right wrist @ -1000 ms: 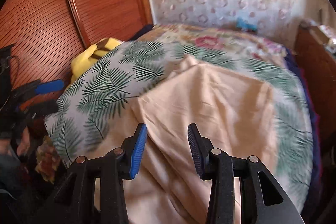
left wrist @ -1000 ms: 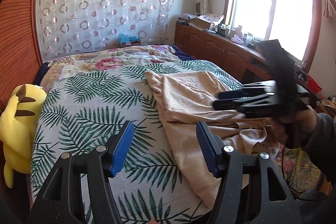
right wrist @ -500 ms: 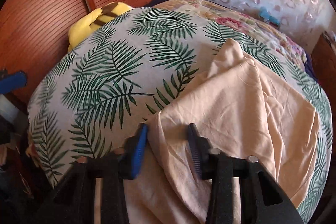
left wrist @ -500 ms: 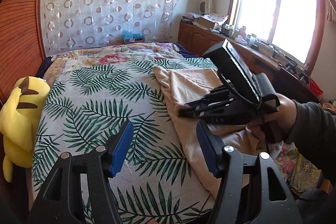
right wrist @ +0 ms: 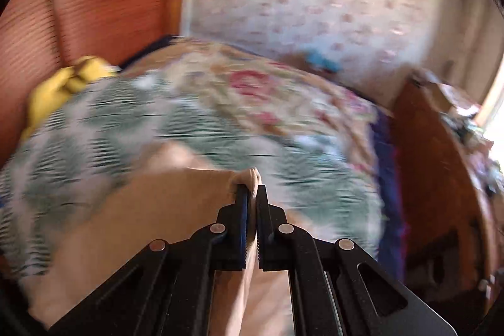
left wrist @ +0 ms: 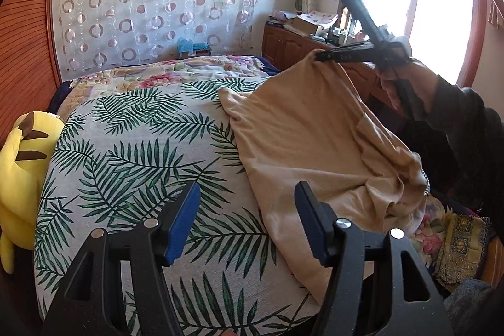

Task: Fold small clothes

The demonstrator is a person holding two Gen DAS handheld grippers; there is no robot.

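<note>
A beige garment [left wrist: 308, 140] lies along the right side of the bed, on a palm-leaf sheet [left wrist: 132, 153]. My right gripper [left wrist: 318, 55] is shut on one edge of it and holds that edge up above the bed, so the cloth hangs in a slope. In the right wrist view, which is blurred by motion, the pinched beige garment [right wrist: 176, 210] bunches between the closed jaws of the right gripper [right wrist: 251, 189]. My left gripper [left wrist: 245, 219] hovers open over the near edge of the bed, with nothing between its blue pads [left wrist: 182, 222].
A yellow plush toy [left wrist: 22, 166] sits at the bed's left edge against the wooden wall panel. A floral quilt [left wrist: 176, 74] covers the far end. A wooden cabinet [left wrist: 299, 46] with clutter runs under the window at right. A person's sleeve [left wrist: 466, 122] reaches in from the right.
The right gripper closed on the garment's edge and lifted it up and away toward the window side. The left gripper stayed where it was, still open.
</note>
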